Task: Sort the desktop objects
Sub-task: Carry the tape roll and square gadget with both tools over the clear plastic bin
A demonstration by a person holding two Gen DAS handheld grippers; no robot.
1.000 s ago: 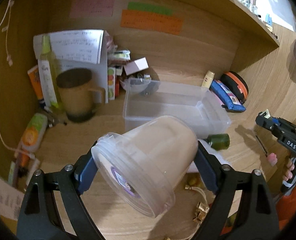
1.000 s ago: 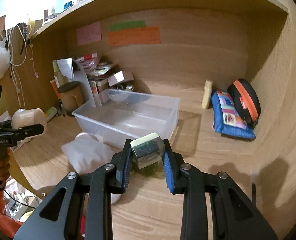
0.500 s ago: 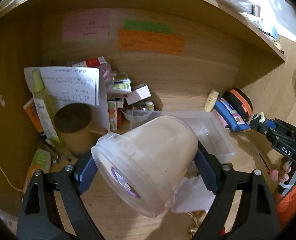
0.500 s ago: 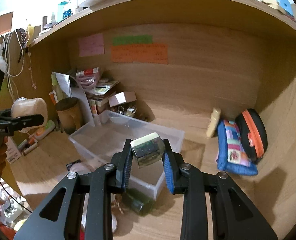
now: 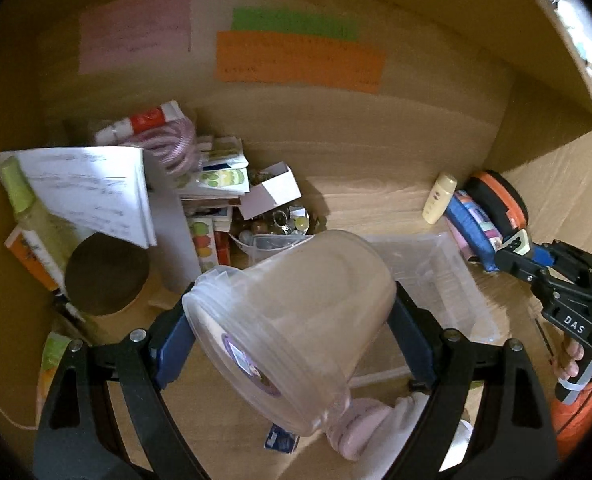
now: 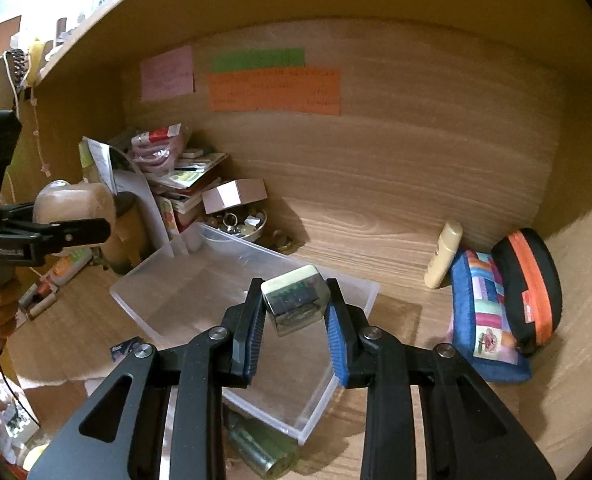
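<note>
Both loads have come forward with us. Our left hand-held gripper (image 5: 292, 320) is clamped on the tub (image 5: 292, 312), our right hand-held gripper (image 6: 296, 312) on the small block (image 6: 296, 300), now over the bin (image 6: 347, 284), ready to drop.

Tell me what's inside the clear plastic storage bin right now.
The clear plastic storage bin looks empty: bare floor shows through. The right claw holding a small silver-capped block, hovering above, hides part of its middle, so that patch cannot be checked.
</note>
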